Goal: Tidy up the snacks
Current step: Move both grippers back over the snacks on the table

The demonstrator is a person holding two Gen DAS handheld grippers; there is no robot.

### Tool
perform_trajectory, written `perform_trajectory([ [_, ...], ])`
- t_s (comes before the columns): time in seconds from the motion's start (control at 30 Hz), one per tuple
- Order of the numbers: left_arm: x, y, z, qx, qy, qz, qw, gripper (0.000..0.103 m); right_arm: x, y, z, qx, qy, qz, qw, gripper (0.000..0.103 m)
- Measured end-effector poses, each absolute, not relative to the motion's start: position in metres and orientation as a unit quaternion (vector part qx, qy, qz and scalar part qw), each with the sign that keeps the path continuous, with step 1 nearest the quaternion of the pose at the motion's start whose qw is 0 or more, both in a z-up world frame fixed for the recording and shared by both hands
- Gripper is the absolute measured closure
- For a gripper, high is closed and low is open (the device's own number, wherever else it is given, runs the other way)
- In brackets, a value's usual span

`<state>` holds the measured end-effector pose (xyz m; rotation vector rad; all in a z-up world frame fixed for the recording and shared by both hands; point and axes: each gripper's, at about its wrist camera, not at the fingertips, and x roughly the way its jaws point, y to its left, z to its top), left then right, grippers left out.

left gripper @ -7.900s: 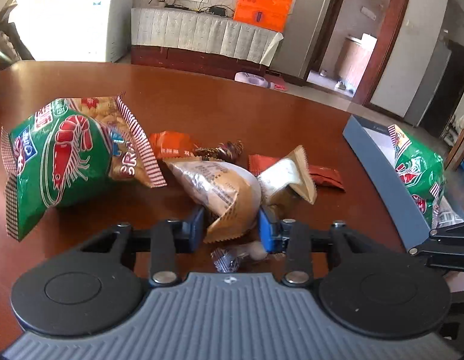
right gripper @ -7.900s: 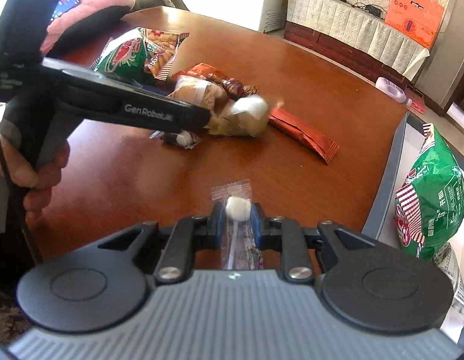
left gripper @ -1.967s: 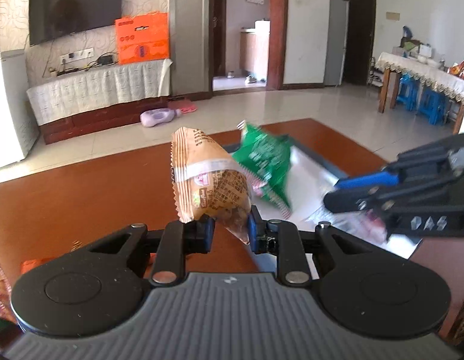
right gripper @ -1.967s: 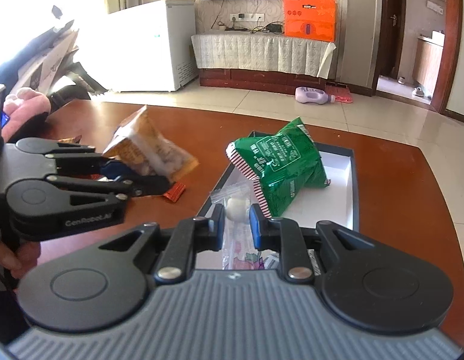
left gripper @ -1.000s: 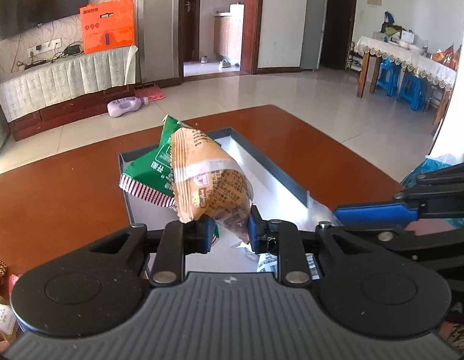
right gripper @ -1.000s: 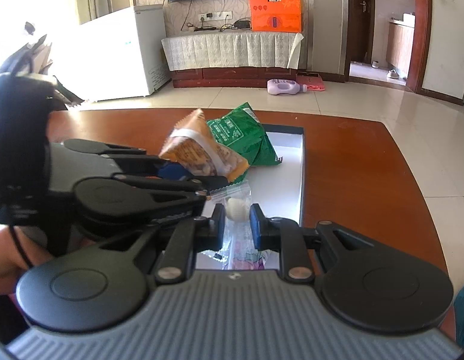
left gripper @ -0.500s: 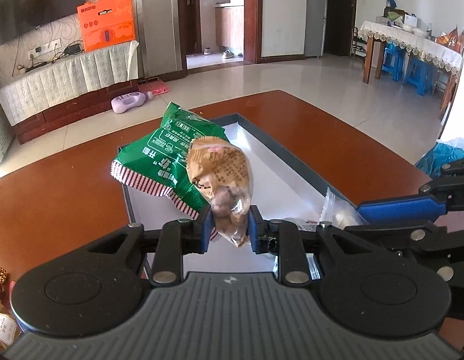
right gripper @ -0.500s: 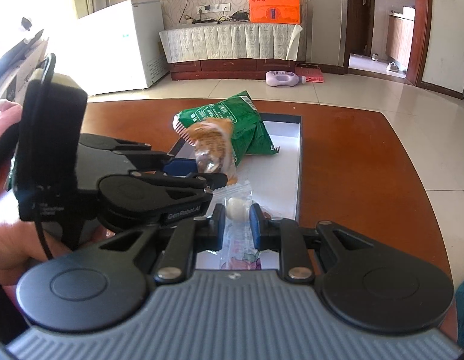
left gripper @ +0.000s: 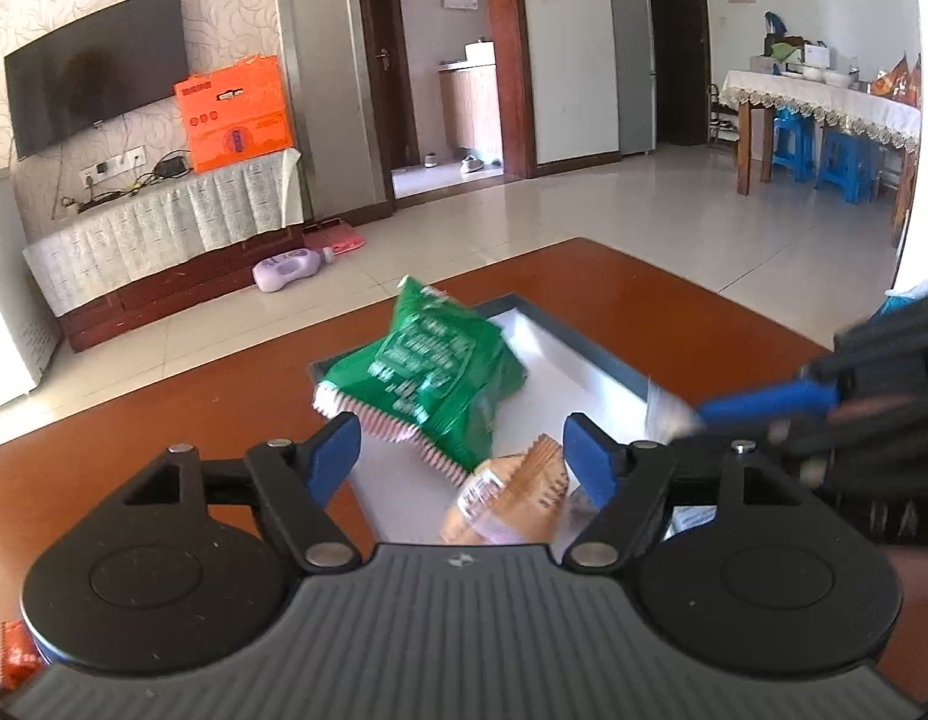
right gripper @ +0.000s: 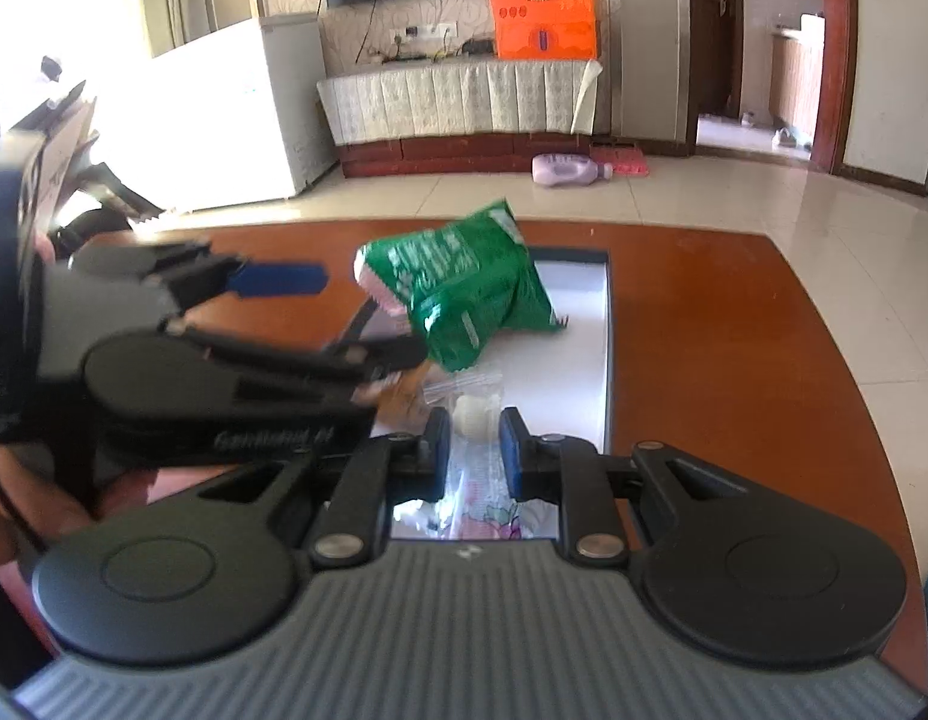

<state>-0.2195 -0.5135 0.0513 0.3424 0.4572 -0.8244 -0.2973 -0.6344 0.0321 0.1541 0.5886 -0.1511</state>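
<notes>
My left gripper (left gripper: 462, 444) hangs over the near end of the grey-rimmed white tray (left gripper: 590, 360); its jaws are opening wide and nothing is pressed between them. The tan snack packet (left gripper: 512, 501) lies loose in the tray just below them, beside the green striped snack bag (left gripper: 428, 384). My right gripper (right gripper: 475, 435) is shut on a clear wrapped white candy (right gripper: 471, 414), held above the tray (right gripper: 605, 324) in front of the green bag (right gripper: 458, 294). The left gripper (right gripper: 296, 300) shows as a blurred black shape to the left of it.
The tray sits on a reddish-brown wooden table (left gripper: 164, 420). An orange-red wrapper (left gripper: 17, 654) lies at the table's near left. The right gripper's blue finger (left gripper: 764, 402) crosses the tray's right side. Beyond the table edge is tiled floor with a purple bottle (left gripper: 287, 267).
The left gripper's jaws have sprung apart and the tan packet has dropped out of them into the tray. The right gripper still grips the candy in about the same place.
</notes>
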Motion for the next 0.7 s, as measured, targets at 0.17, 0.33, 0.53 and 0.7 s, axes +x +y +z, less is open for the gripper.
perform_trajectory([
  [0.17,-0.225,-0.488,0.047,0.176,0.224,-0.388,0.876,0.023,-0.288,-0.635,0.034,0.096,0.273,-0.070,0.955,0.082],
  [0.33,-0.234,-0.467,0.039,0.189,0.231,-0.391,0.871,0.023,-0.273,-0.626,0.033,0.098,0.269,-0.064,0.956,0.082],
  [0.53,-0.244,-0.453,0.030,0.209,0.234,-0.392,0.865,0.023,-0.255,-0.615,0.027,0.093,0.283,-0.062,0.952,0.081],
  [0.7,-0.243,-0.444,0.029,0.207,0.235,-0.391,0.866,0.022,-0.252,-0.612,0.028,0.097,0.284,-0.078,0.951,0.080],
])
